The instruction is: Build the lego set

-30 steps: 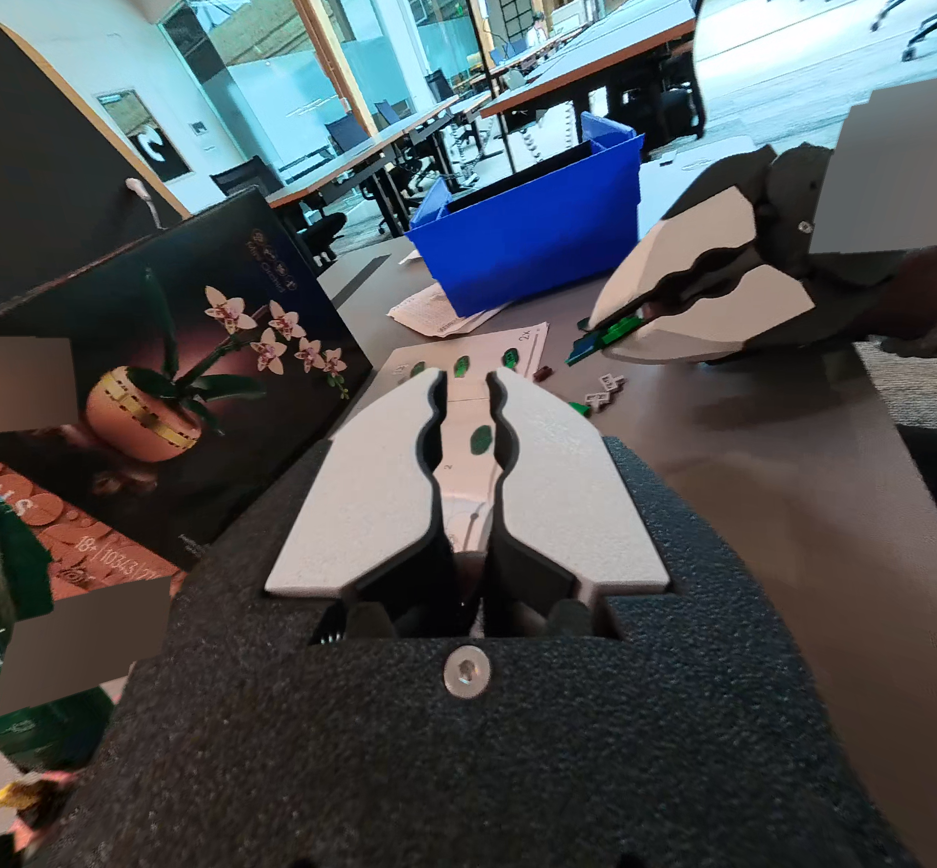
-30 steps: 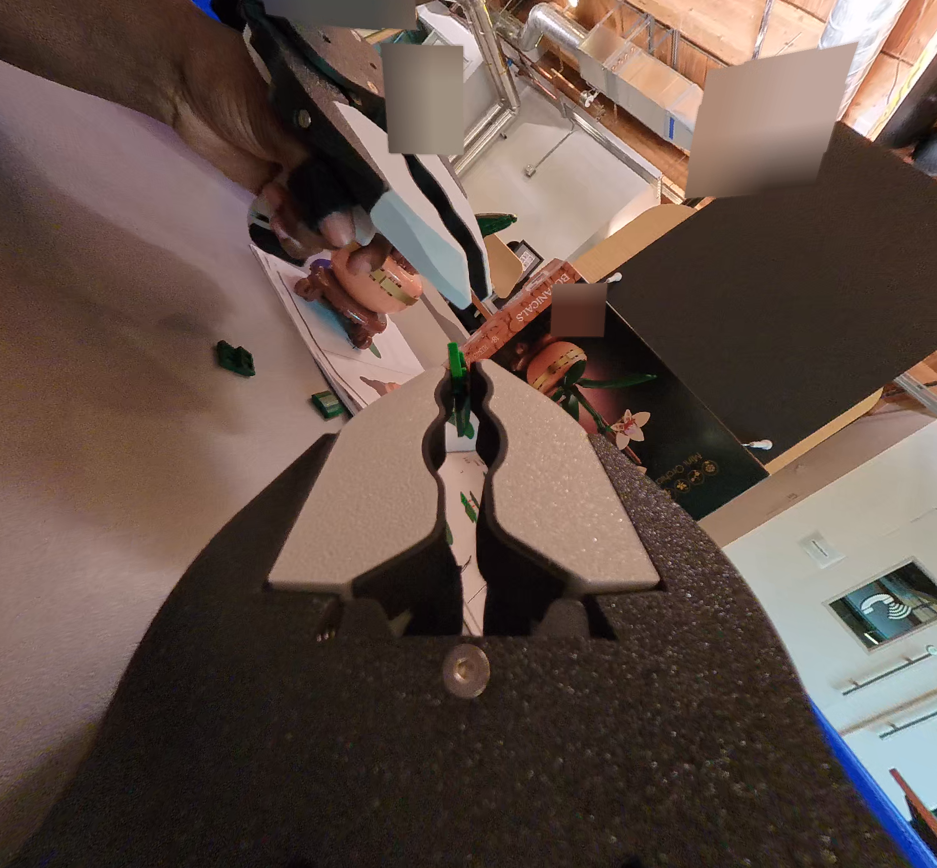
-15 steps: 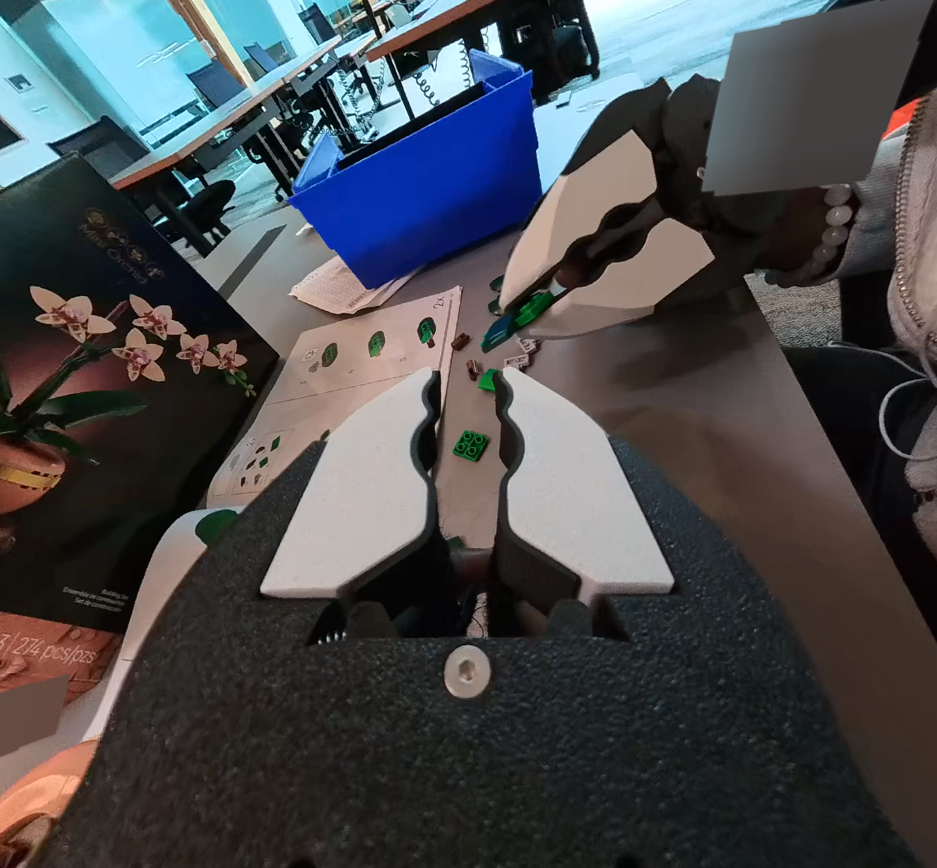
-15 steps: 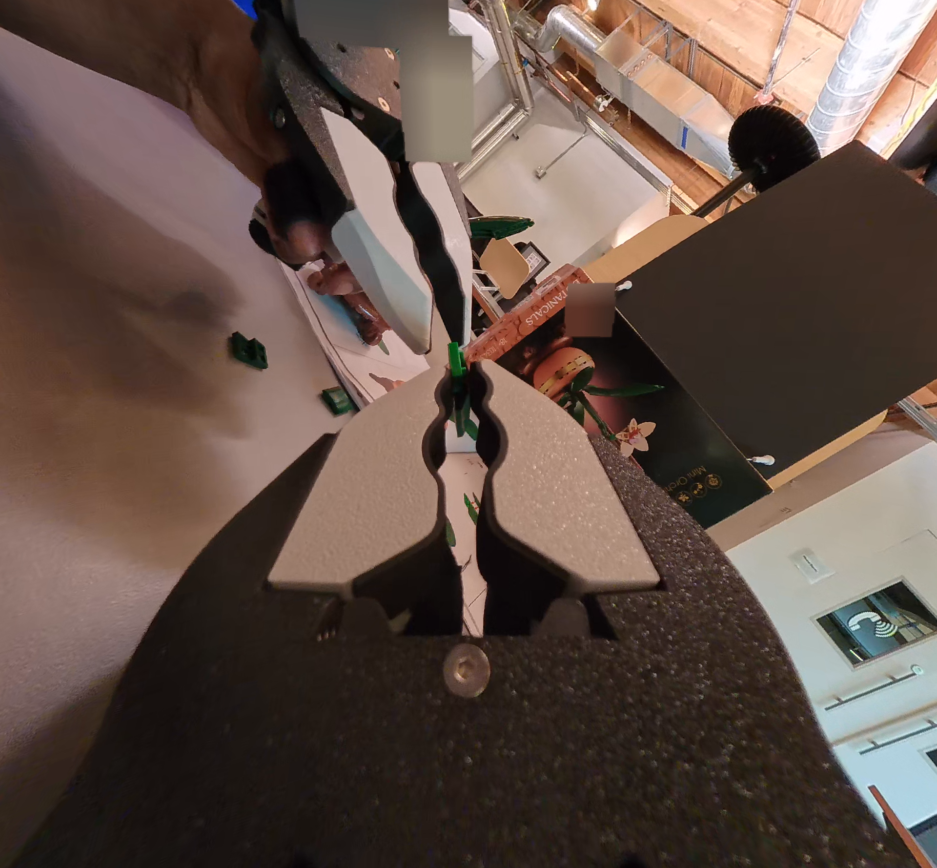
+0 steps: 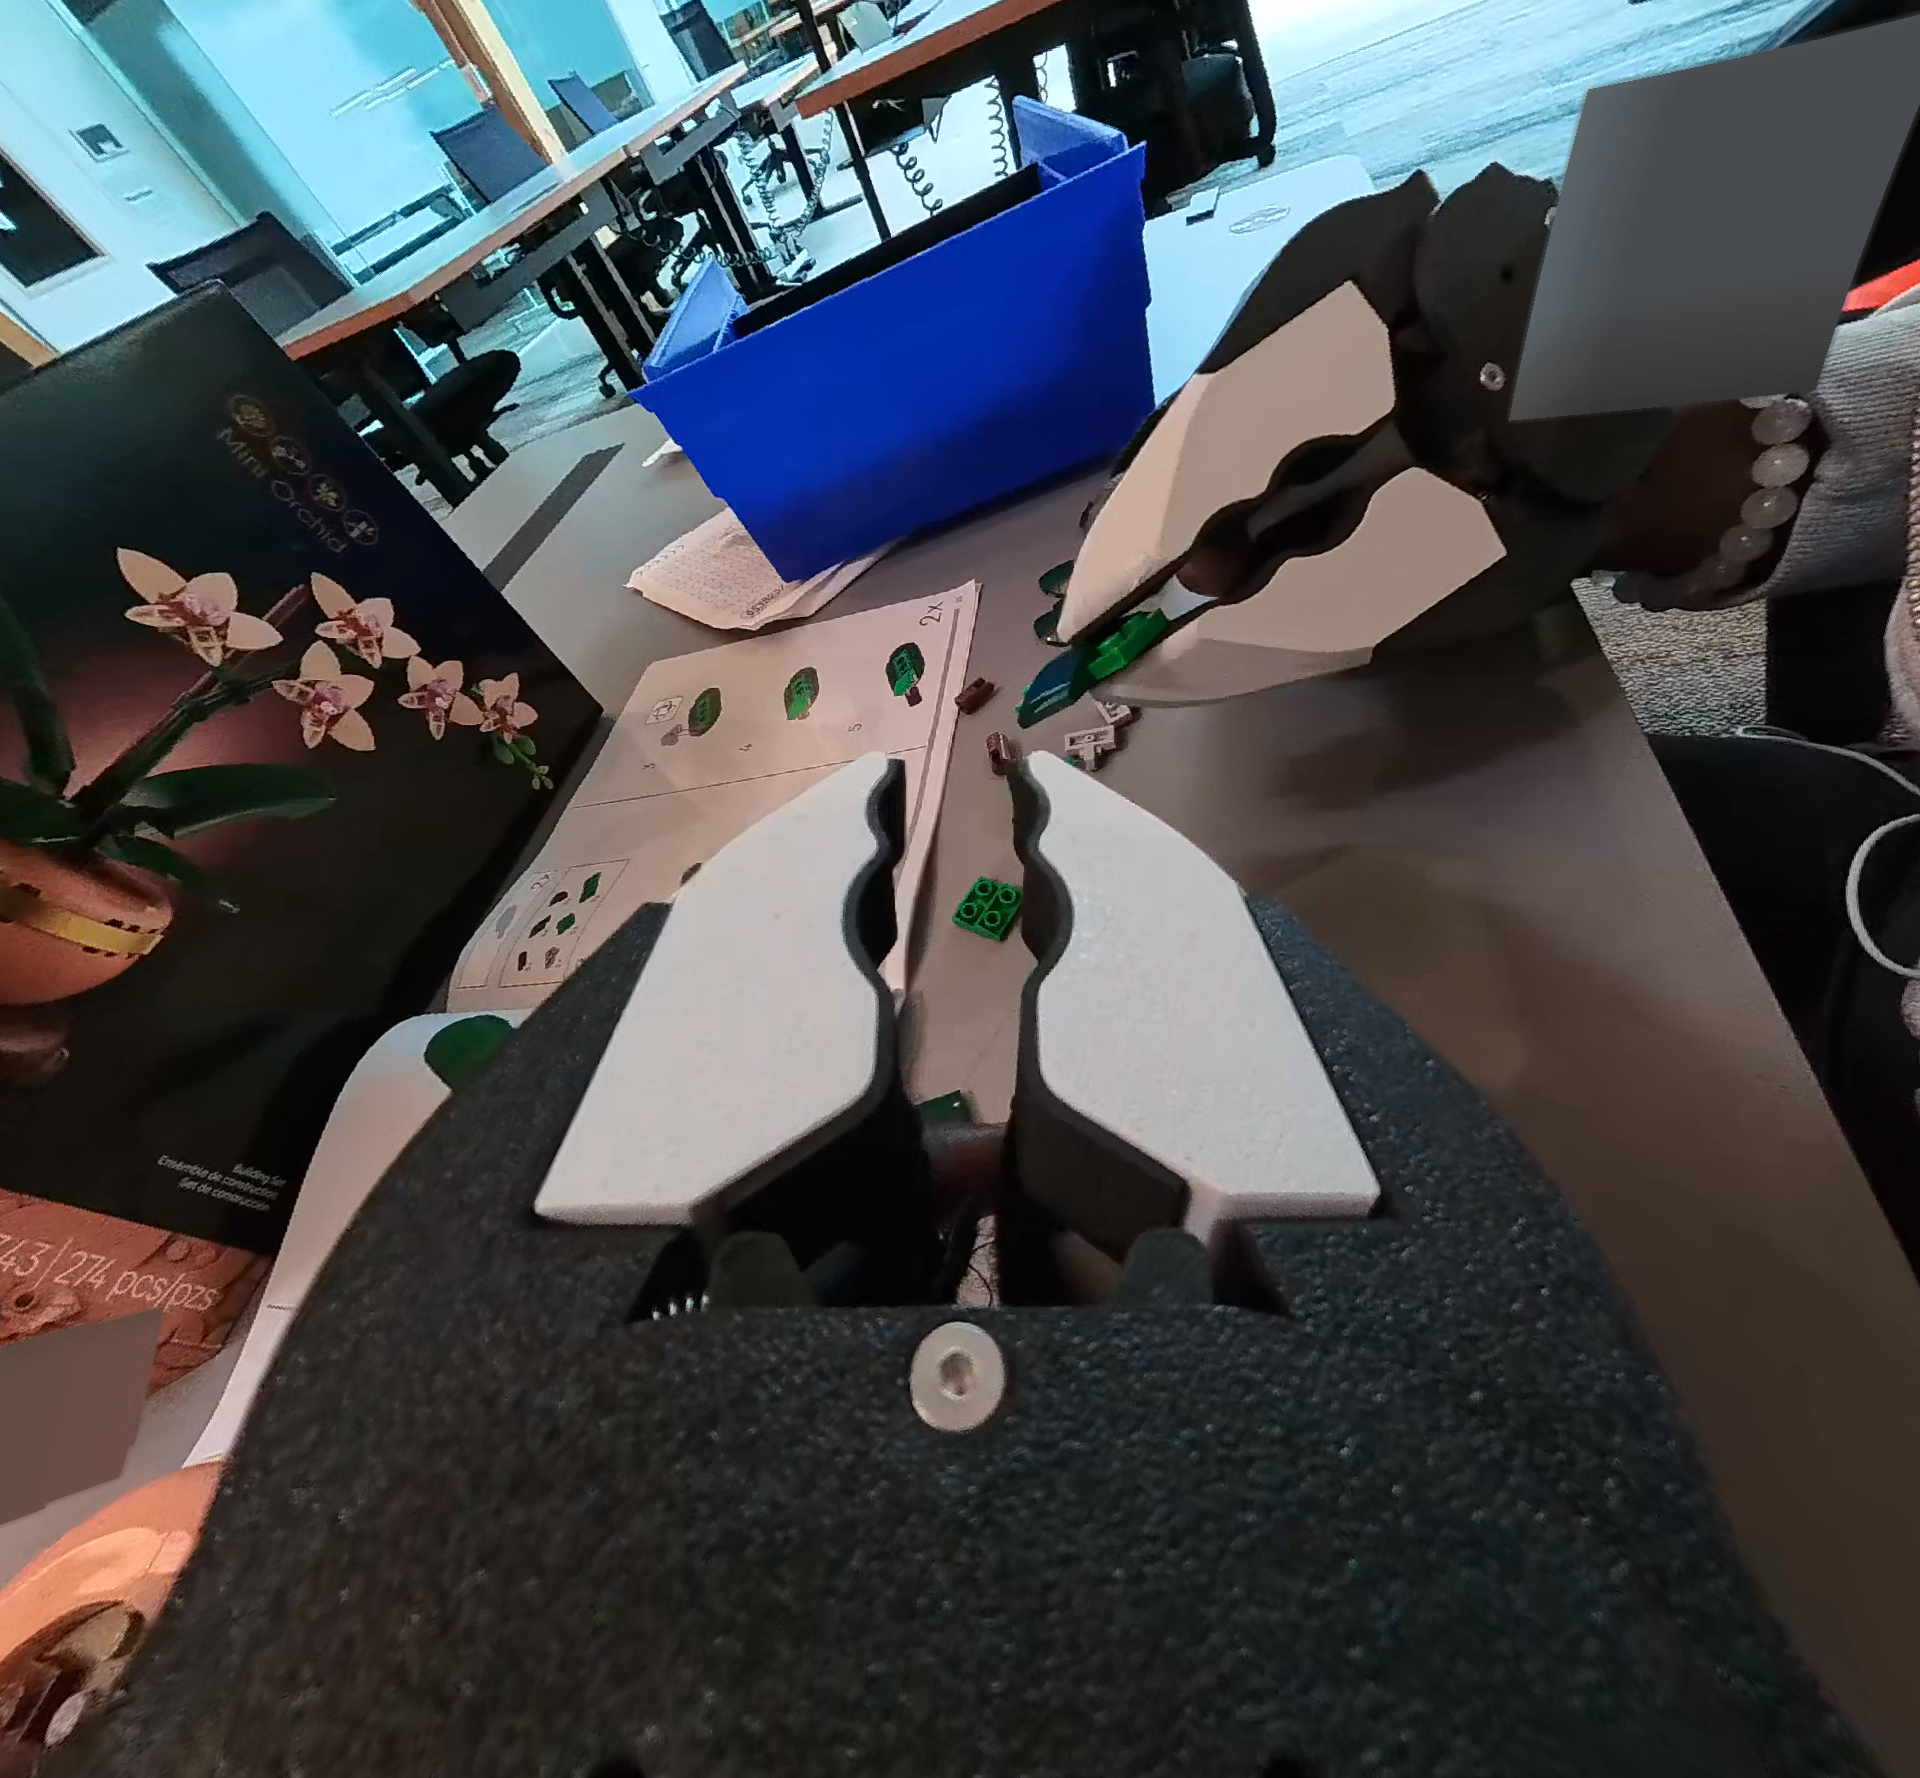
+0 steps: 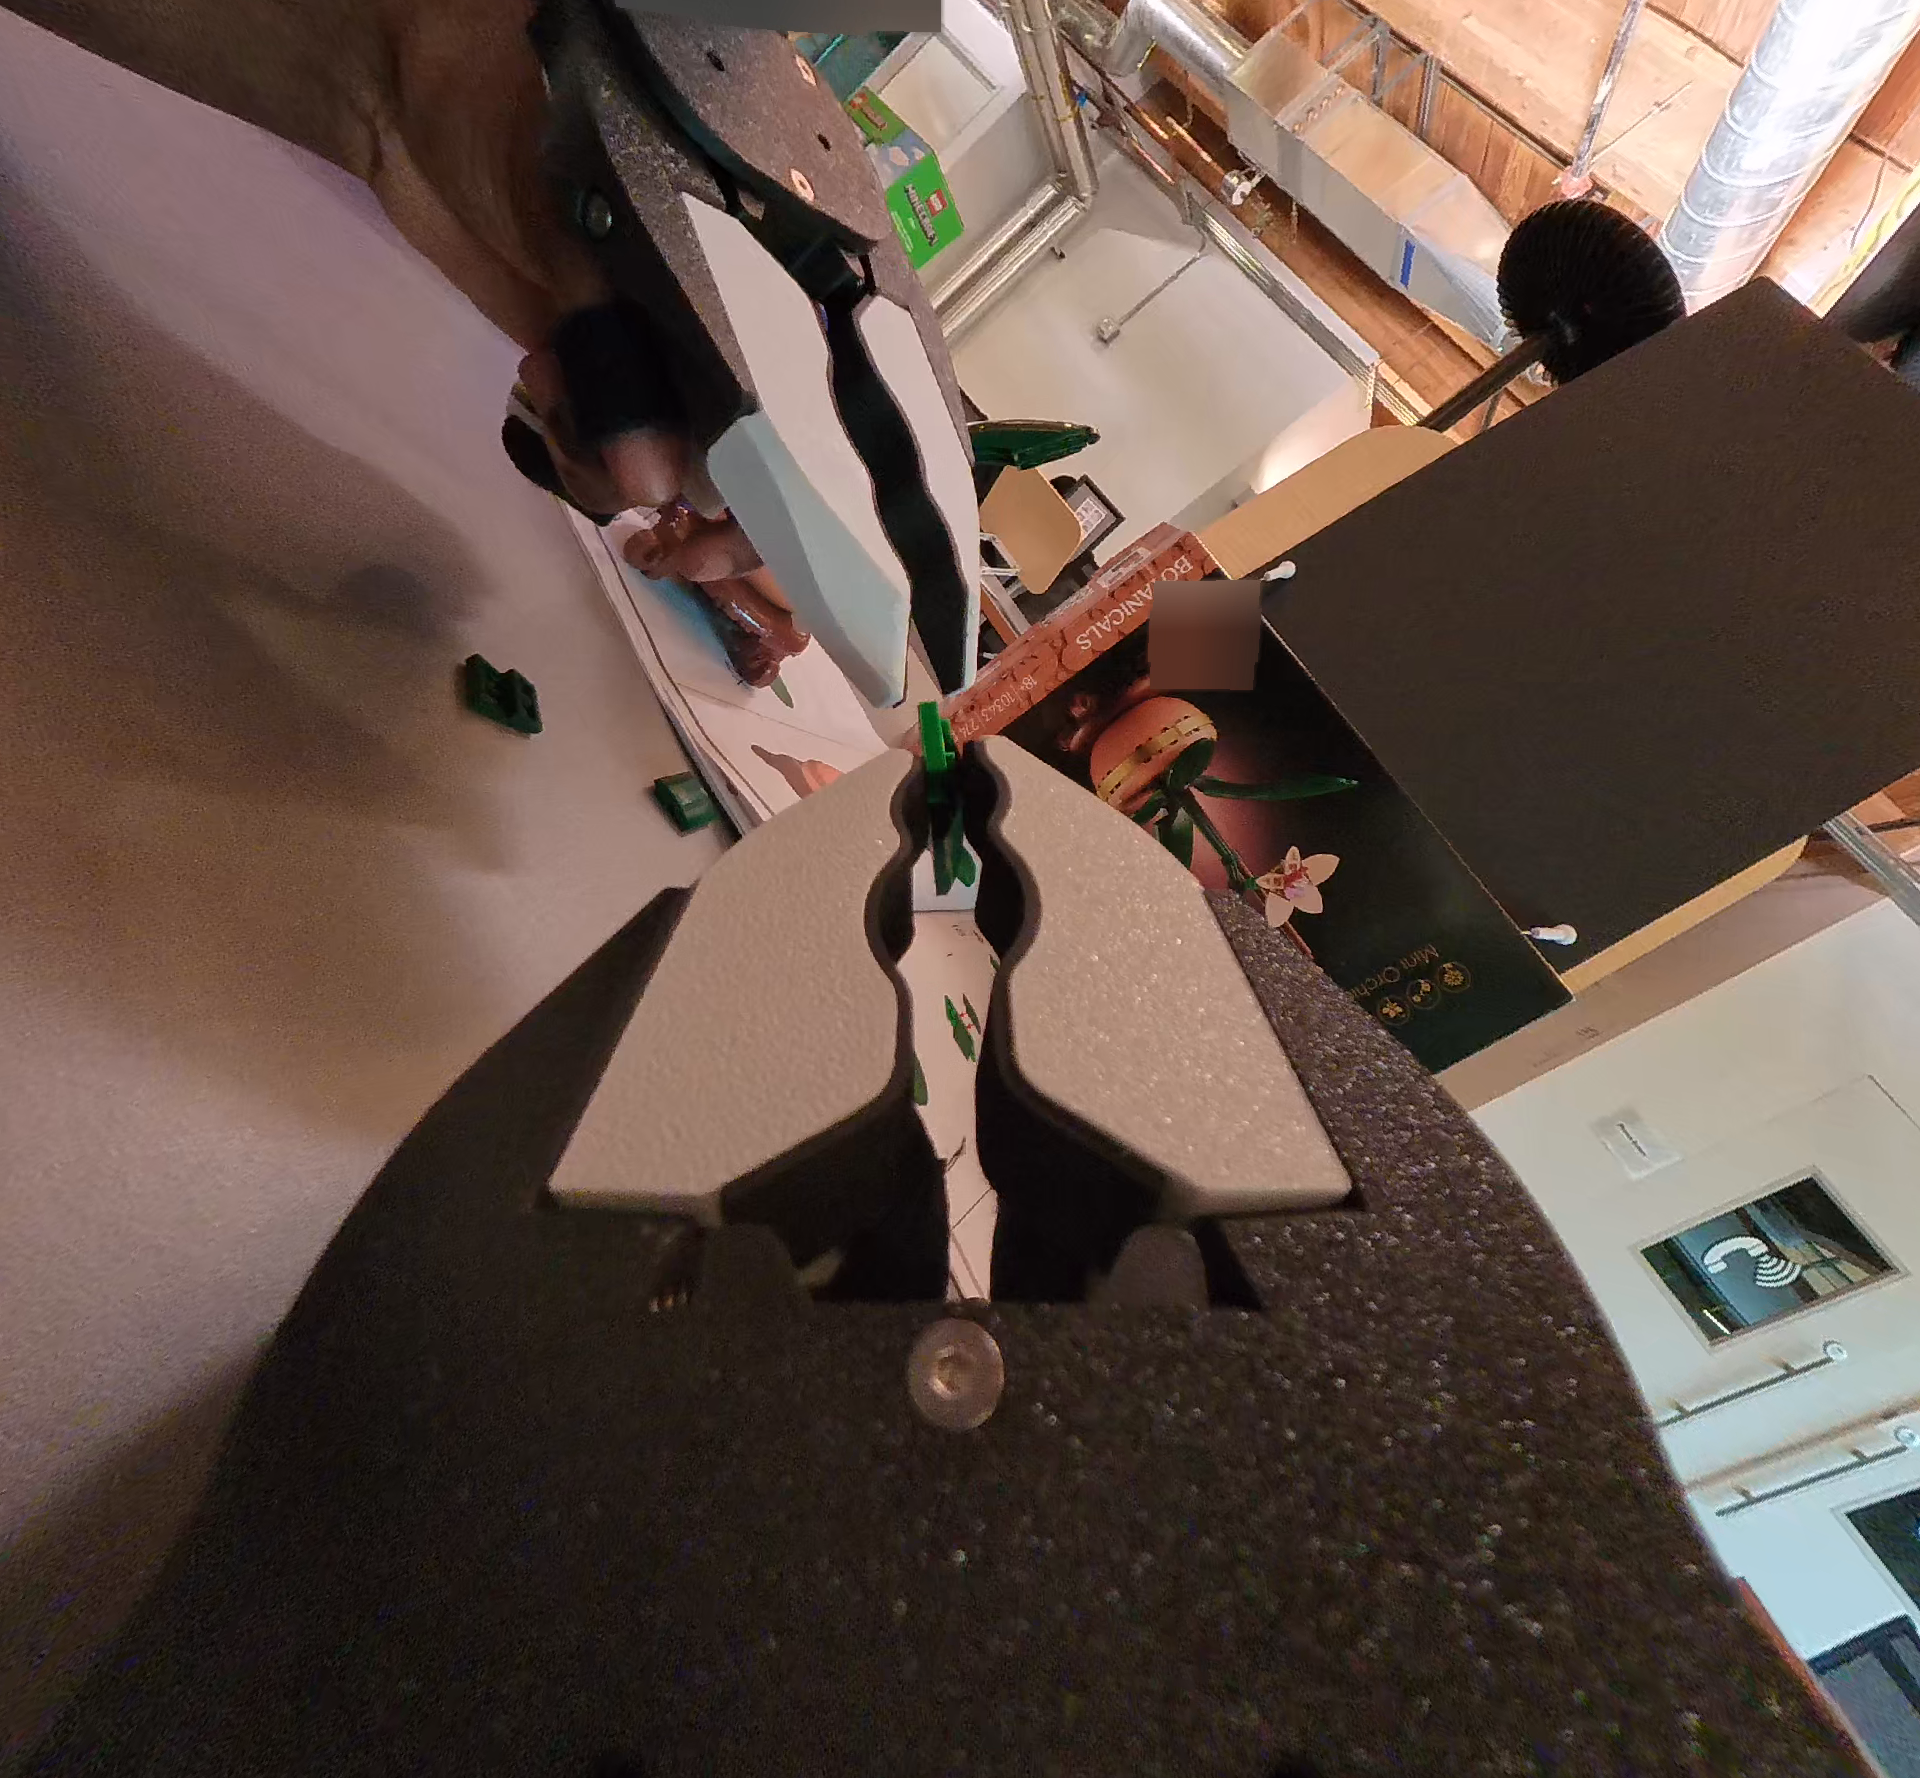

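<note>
Left wrist view
Left claw [image 5: 951, 772]: spread, nothing between the fingers; it is held above the counter [image 5: 1403, 897].
Green plate [image 5: 987, 905]: a small square studded piece, seen lying flat on the counter in the gap between the fingers, just beside the booklet's right edge.
Booklet [image 5: 790, 741]: laid open on the counter, between the box and the loose pieces.
Box [image 5: 260, 689]: stood upright toward the counter's left edge, printed with an orchid in a pot.
Bin [image 5: 914, 409]: blue, set near the counter's far edge, behind the booklet.
Right claw [image 5: 1127, 653]: seen at the right, pinching a green piece [image 5: 1122, 642] with a darker green part [image 5: 1055, 689] hanging from its tip.
Small pieces: a brown one [image 5: 975, 692] and grey ones [image 5: 1096, 736] are scattered on the counter under the right claw.

Right wrist view
Right claw [image 6: 948, 757]: pressed on the green piece [image 6: 935, 736], which is gripped upright at the tips.
Left claw [image 6: 914, 679]: seen beyond it, fingers parted.
Dark green pieces: two [image 6: 502, 692] [image 6: 683, 801] are seen on the bare counter [image 6: 260, 585], beside the booklet [image 6: 717, 679].
Box [image 6: 1299, 855]: seen behind the claw tips.
</note>
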The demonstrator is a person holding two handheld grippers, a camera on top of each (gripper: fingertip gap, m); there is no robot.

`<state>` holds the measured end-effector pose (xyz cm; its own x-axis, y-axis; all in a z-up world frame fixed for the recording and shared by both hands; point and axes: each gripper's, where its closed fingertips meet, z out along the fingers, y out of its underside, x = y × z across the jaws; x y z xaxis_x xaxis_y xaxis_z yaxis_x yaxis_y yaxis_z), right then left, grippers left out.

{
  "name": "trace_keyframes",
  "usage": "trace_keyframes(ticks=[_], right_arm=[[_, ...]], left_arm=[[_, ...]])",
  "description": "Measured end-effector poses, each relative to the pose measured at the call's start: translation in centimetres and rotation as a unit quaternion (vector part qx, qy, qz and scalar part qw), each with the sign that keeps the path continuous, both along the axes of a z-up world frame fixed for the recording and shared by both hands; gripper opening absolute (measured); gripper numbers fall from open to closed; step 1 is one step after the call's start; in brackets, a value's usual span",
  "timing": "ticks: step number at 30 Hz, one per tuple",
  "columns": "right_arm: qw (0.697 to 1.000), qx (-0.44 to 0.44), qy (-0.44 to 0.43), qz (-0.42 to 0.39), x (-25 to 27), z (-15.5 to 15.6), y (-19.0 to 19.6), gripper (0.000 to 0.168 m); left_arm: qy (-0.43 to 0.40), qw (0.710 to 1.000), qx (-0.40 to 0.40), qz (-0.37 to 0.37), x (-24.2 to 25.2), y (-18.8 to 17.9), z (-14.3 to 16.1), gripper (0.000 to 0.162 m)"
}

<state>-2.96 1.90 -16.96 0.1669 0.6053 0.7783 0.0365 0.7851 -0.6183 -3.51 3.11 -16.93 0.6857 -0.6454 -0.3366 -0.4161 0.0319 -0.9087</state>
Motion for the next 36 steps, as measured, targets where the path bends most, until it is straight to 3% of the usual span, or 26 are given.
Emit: trace_keyframes(ticks=[15, 26, 36], right_arm=[[1.0, -0.014, 0.021, 0.016, 0.2, 0.6, -0.6, 0.006], [0.988, -0.087, 0.041, 0.12, 1.7, 1.7, -2.1, 0.006], [0.97, -0.133, 0.04, 0.197, 2.6, 2.1, -3.4, 0.006]], left_arm=[[0.022, 0.998, 0.036, -0.047, 1.4, -0.9, 0.3, 0.02], [0.041, 0.987, 0.124, -0.091, 2.8, -2.3, 1.8, 0.019], [0.106, 0.972, 0.168, -0.127, 4.2, -3.3, 0.9, 0.019]])
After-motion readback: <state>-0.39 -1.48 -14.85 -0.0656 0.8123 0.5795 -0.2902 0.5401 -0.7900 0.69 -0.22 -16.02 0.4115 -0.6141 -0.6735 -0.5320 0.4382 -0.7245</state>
